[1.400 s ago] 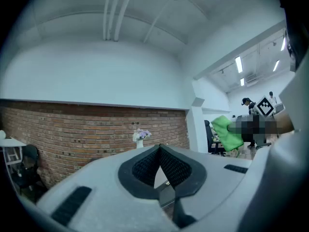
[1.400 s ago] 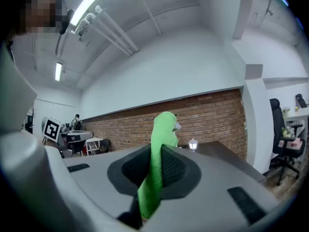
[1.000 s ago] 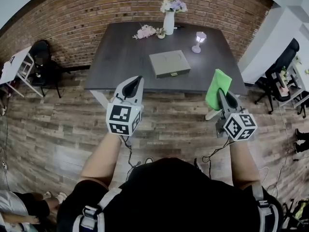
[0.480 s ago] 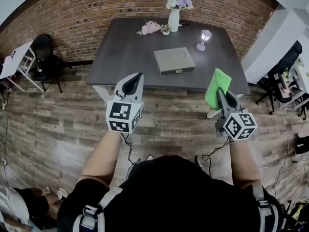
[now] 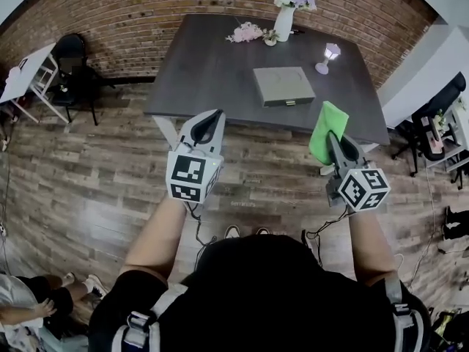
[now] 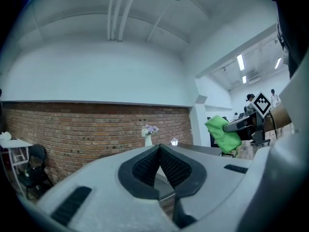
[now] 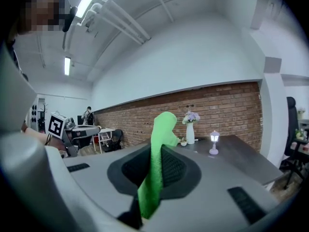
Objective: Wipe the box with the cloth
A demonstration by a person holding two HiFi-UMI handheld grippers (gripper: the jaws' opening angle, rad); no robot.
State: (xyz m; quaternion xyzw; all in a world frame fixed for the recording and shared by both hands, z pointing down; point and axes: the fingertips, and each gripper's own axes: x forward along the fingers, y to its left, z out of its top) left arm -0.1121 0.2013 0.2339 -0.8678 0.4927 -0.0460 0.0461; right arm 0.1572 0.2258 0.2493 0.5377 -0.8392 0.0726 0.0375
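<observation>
On the dark table (image 5: 205,64) ahead, the box (image 5: 283,86) is lying flat and closed, near the front edge and just short of a small lamp (image 5: 327,52), well apart from both grippers. The right gripper (image 5: 332,139) is clamping the green cloth (image 5: 327,129) between its jaws; in the right gripper view the cloth is standing up out of the pads and folding over at its top. The left gripper (image 5: 212,117) is carrying nothing, its jaw tips pressed together. Both grippers are hovering over the wooden floor (image 5: 88,167), short of the table, so the step in hand is judged to be the approach: the cloth is not touching the box. The next move is calling for the right gripper to travel forward and down until the free part of the cloth is lying flat on the lid. The left gripper may be needed beside the box to steady it against sliding.
</observation>
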